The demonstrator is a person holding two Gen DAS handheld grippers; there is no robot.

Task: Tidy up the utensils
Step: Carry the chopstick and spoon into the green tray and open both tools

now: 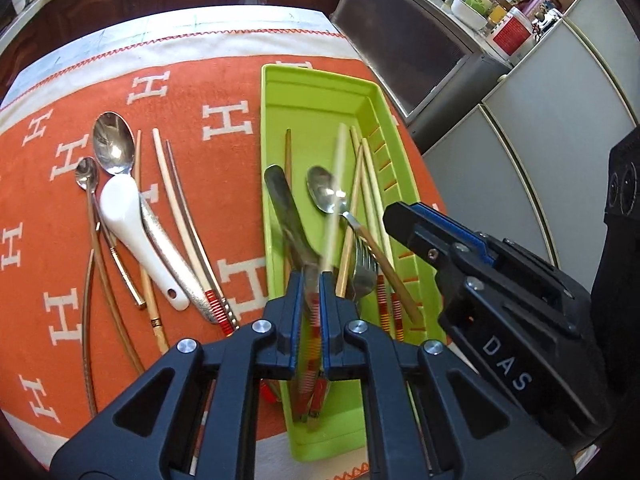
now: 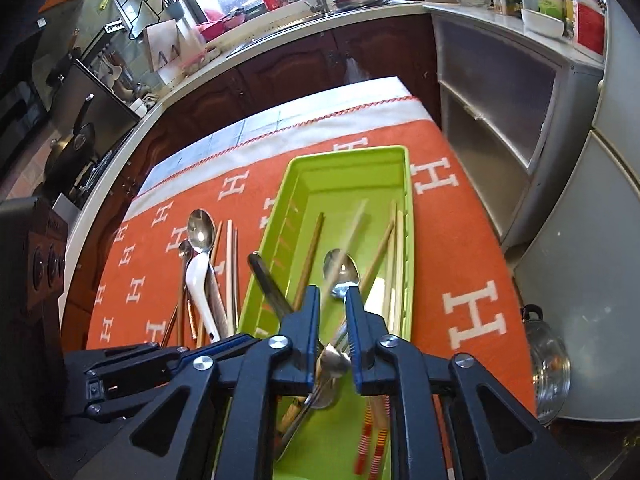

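A green utensil tray [image 1: 312, 96] lies on the orange cloth and holds chopsticks, a steel spoon [image 1: 326, 190], a fork [image 1: 364, 272] and a dark-handled knife [image 1: 280, 196]. My left gripper [image 1: 310, 284] hangs over the tray's near end with its jaws slightly apart. A blurred cream chopstick with a red-striped end [image 1: 334, 208] is between them, tip pointing away; I cannot tell if it is gripped. My right gripper [image 2: 332, 296] is open and empty above the tray [image 2: 348, 156], and it shows at the right of the left wrist view [image 1: 400, 216]. Spoons, a white ceramic spoon [image 1: 128, 216] and chopsticks lie on the cloth to the left.
The orange cloth with white H letters [image 1: 224, 120] covers the table. Grey cabinets [image 1: 540, 120] stand close on the right. A kitchen counter with a sink [image 2: 304, 8] runs behind the table. A steel pot [image 2: 548, 364] sits low at the right.
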